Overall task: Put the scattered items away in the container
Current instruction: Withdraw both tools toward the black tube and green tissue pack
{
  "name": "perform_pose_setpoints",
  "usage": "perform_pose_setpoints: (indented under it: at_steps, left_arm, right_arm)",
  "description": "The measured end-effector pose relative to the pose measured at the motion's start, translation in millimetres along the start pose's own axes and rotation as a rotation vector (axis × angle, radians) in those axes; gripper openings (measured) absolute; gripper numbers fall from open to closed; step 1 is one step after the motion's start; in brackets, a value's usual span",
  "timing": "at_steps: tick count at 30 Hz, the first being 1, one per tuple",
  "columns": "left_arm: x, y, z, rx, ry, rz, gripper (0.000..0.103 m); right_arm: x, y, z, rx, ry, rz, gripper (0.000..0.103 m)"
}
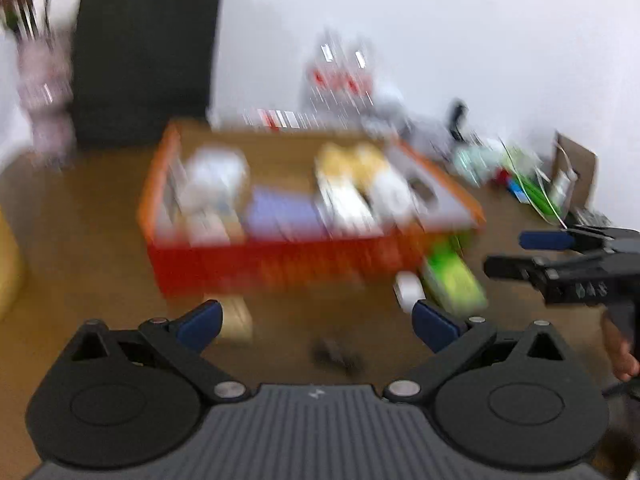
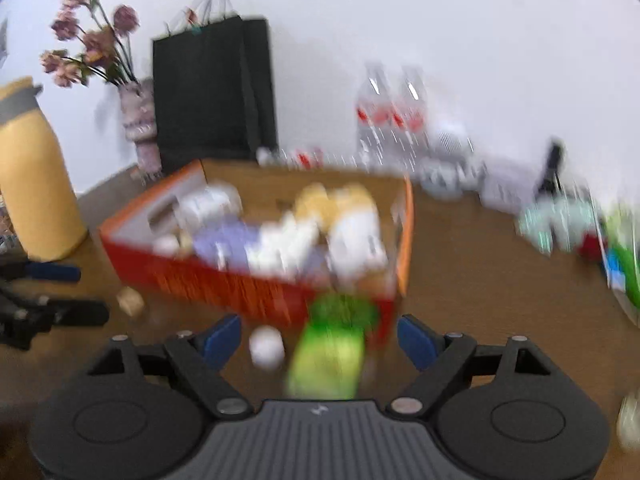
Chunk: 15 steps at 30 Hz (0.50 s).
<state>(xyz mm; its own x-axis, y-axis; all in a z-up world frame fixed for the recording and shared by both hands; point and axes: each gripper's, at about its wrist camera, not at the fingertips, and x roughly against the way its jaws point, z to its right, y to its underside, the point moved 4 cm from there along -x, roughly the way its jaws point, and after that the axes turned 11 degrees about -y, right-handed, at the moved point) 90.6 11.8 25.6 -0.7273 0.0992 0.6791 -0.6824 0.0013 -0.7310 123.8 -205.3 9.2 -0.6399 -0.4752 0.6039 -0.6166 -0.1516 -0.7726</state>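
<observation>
Both tools are open and empty. The right tool should be lowered squarely around the green pack just ahead.

A: Can you read anything on the orange box; a label, a brand?

B: No; both views are smeared by blur; its front shows only streaks.

A: The two clear bottles have red bands; any words there?

B: Red patches only; no letters come through.

A: The green packet by the box?

B: Just colour; nothing legible; the sole sign is a small pale emblem moulded on each grey housing, and it is no word.
</observation>
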Motion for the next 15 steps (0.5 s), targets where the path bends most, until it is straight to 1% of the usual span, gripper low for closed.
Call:
perform_pose_setpoints:
  at_steps: [1, 2, 5, 6, 8, 9, 13, 15]
  left_arm:
    - [-6.7, 7.1, 2.4, 0.002, 0.009, -0.024, 0.103]
    - [-12.0, 10.2, 4.0, 0.005, -0.001, -0.039, 0.103]
    - [-23.6, 9.9, 13.3, -0.005, -0.063, -0.065, 0.102]
    - [-26.0, 9.9, 17.5, -0.023, -0.086, -0.065, 0.098]
    - [-30.0, 9.3, 24.2, -0.041, -0.109, -0.064, 0.081]
    - [-31.9, 9.9, 26.2, -0.042, -0.104, -0.068, 0.077]
    - [-35.5, 11.8, 32.6, -0.069, -0.093, -0.039, 0.077]
    - [-37.1, 12.5, 33.3, -0.076, -0.11, -0.024, 0.071]
  right_arm:
    - [-5.2, 8.8, 5.2, -0.039, 0.002, -0.009, 0.081]
    - [-10.4, 14.4, 8.8, -0.063, 0.001, -0.015, 0.078]
    - [-21.6, 17.0, 10.2, -0.073, 0.005, 0.005, 0.077]
    - [-24.5, 15.3, 9.3, -0.069, 0.0, 0.018, 0.077]
    - [-30.3, 14.7, 6.9, -0.066, -0.005, 0.025, 0.077]
    - [-33.4, 14.9, 5.9, -0.063, -0.003, 0.025, 0.076]
    - [-40.0, 23.6, 4.5, -0.049, 0.006, 0.016, 0.075]
    - [-41.1, 27.2, 6.2, -0.064, -0.003, 0.016, 0.074]
